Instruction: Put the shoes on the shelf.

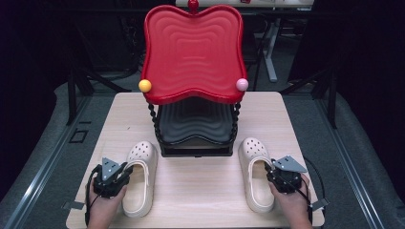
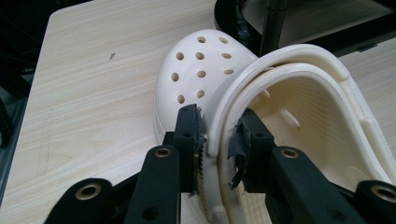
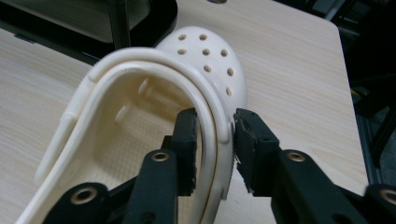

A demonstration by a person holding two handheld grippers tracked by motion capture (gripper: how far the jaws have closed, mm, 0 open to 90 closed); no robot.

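Left gripper: jaws closed down on the outer side wall of the left clog, one jaw outside, one inside the opening, with the strap folded forward under the grip. Right gripper: same, jaws pinching the outer side wall of the right clog, strap caught in the pinch too. In the high view the left gripper sits at the left clog's outer edge and the right gripper at the right clog's outer edge.

Both clogs look flat on the table, toes pointing away, one each side of the front of the rack. The rack has a black lower tray and a red upper tray.

Risks, as a guess: the grip is on a thin, soft wall off to one side, so on a lift each clog may swing or twist, toe dropping. The foam may squash and slip out of the jaws. If the strap is all that holds, it could pivot and let the clog hang. A tilted clog could clip the rack's post or the lower tray's lip on the way in.

Pose: both hands come in low from the near edge, forearms roughly parallel, grippers angled forward and slightly inward, mirrored, well apart.
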